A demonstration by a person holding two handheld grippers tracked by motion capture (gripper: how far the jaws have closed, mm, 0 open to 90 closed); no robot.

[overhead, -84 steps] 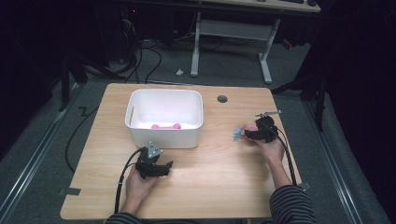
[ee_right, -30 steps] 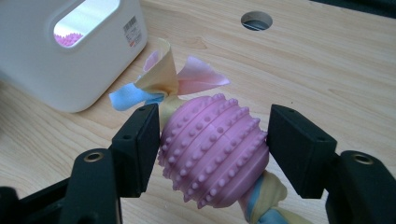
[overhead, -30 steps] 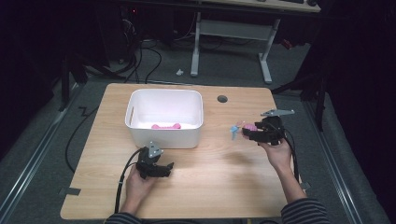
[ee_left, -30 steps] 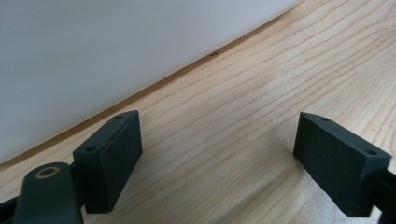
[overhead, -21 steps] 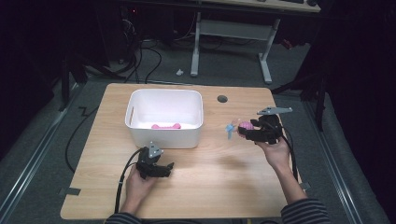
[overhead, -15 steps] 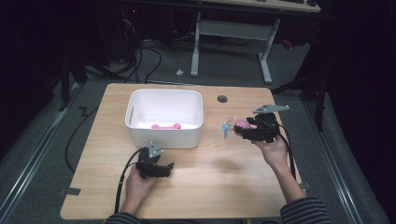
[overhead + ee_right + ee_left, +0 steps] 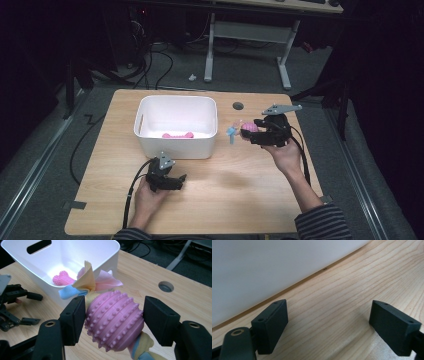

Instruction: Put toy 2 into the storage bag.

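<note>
My right gripper [image 7: 249, 134] is clamped on a pink knobbly rubber ball with pastel cloth strips knotted through it [image 7: 113, 320], some kind of chew toy. In the right gripper view the two black pads press on the ball from both sides, and the yellow, pink and blue cloth tails stick out past the tips, with more cloth hanging down under the ball. From the high view the toy [image 7: 245, 128] is up off the light wooden table [image 7: 250, 185], just to the right of the white rectangular plastic bin [image 7: 176, 147] and level with its rim. The blue tail dangles down toward the tabletop.

There's a pink spiky bone-shaped toy [image 7: 177, 135] lying on the floor of the bin, near the front wall. You can see it in the right gripper view too [image 7: 62, 278], under the bin's handle slot.

My left gripper [image 7: 182, 179] sits low on the table right in front of the bin. Its jaws stand wide apart with nothing between them, just bare wood grain, and the bin's white side wall [image 7: 274, 267] is close ahead.

There's also a round grey cable hole [image 7: 238, 105] in the tabletop behind the toy.
</note>
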